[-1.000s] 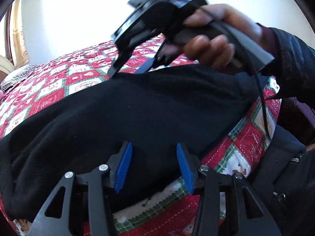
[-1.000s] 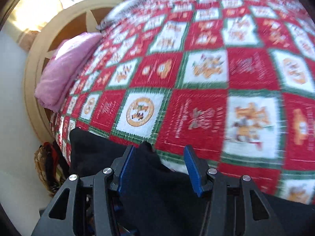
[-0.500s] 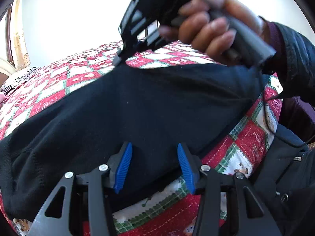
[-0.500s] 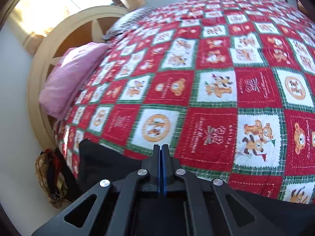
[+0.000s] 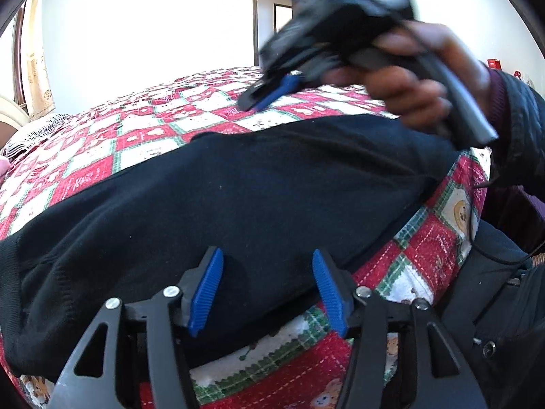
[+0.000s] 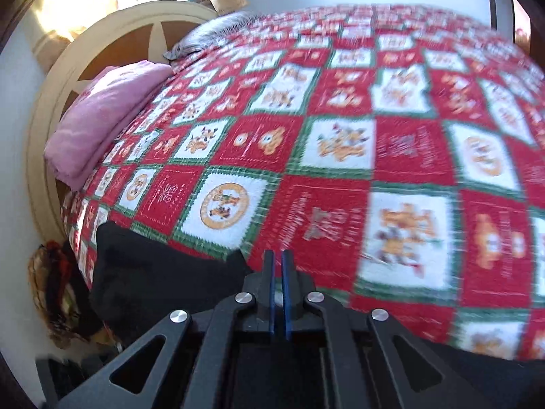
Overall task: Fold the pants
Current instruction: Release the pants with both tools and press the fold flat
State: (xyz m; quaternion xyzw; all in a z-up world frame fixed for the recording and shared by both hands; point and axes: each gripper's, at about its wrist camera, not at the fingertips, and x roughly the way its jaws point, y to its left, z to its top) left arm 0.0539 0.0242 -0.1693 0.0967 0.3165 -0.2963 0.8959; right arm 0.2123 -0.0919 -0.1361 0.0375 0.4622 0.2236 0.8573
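Across the near edge of the red-and-white patchwork quilted bed [image 5: 143, 143], lying as a broad band of black knit pants [image 5: 255, 197], seemingly part-folded with further folding remaining. Hovering spread over the cloth with the left tool [image 5: 267, 289], pinching nothing; lifting clear with the right tool [image 6: 278, 293], parted by a slit, having just been opening, empty.

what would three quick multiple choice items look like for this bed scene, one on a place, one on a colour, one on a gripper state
1. Where do the black pants lie?
A. on the patchwork quilt
B. on the floor
C. over a chair

2. What colour is the folded blanket by the headboard?
A. green
B. pink
C. white

3. How does the left gripper stand?
A. shut on a pillow
B. out of view
C. open, pads apart over the pants

Answers: 1 A, the quilt shows all round the pants. 2 B, it is plainly pink. 3 C, a clear gap separates the blue pads, which have just been opening.
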